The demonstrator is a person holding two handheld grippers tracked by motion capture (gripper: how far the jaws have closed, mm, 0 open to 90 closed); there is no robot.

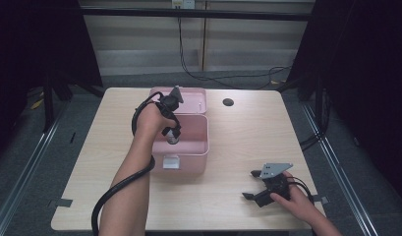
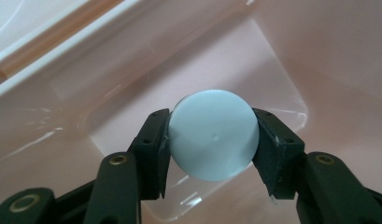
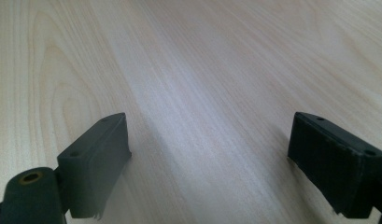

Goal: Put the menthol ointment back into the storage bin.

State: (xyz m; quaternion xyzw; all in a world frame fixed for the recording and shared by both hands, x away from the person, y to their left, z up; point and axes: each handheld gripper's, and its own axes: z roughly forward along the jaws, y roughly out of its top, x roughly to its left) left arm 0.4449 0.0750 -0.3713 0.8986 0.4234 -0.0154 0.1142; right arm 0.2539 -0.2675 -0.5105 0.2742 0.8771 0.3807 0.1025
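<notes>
Inside glossy pink plastic box (image 1: 186,142), left gripper (image 2: 212,140) pinching smooth pale-blue round cap (image 2: 212,133); right gripper (image 3: 209,158) spread over woodgrain table (image 3: 202,70).

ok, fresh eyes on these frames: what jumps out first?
The pink box in the middle of the table, lid open toward the far side. The left tool reaches down into it, its jaws clamped on a pale blue round-topped object. The right tool rests near the table's front right, jaws wide apart over bare wood.
</notes>
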